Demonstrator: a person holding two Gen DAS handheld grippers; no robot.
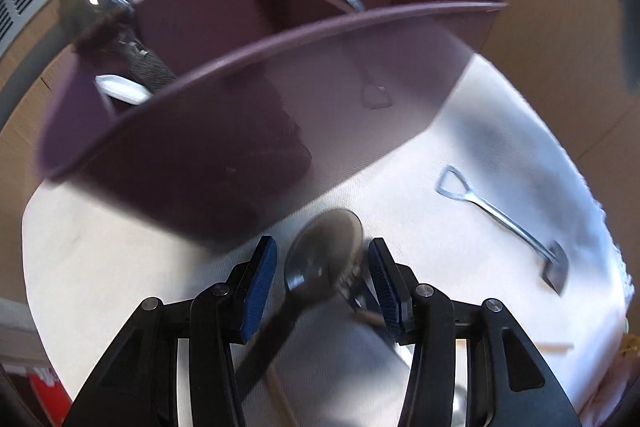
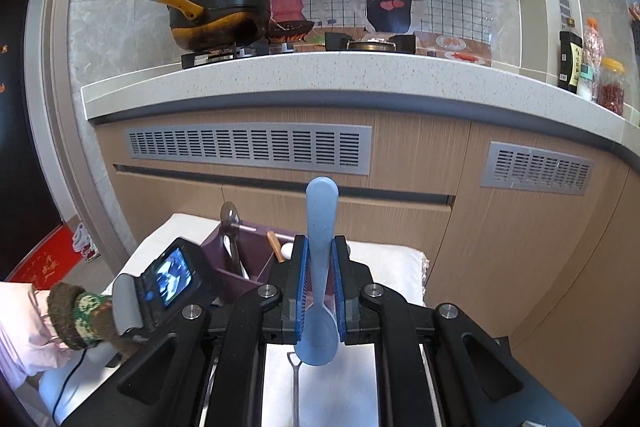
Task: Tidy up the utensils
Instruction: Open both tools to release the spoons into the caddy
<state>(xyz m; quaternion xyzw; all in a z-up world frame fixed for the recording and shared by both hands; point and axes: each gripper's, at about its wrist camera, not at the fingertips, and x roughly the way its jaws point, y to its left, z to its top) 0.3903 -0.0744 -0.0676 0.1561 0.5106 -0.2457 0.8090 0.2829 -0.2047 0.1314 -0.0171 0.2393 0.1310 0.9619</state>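
From our left wrist view, the left claw (image 1: 322,277) stands partly open over a white cloth (image 1: 460,147). A dark spoon (image 1: 320,251) lies between its blue ribbed pads, untouched, handle running back toward us. The purple plastic caddy (image 1: 248,99) sits just beyond.

From our right wrist view, the right claw (image 2: 320,287) clamps a smooth blue plastic spoon (image 2: 321,227), handle upright, bowl down.

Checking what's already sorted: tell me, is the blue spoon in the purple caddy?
No, the blue spoon stands clamped in the right tongs, short of the purple caddy.
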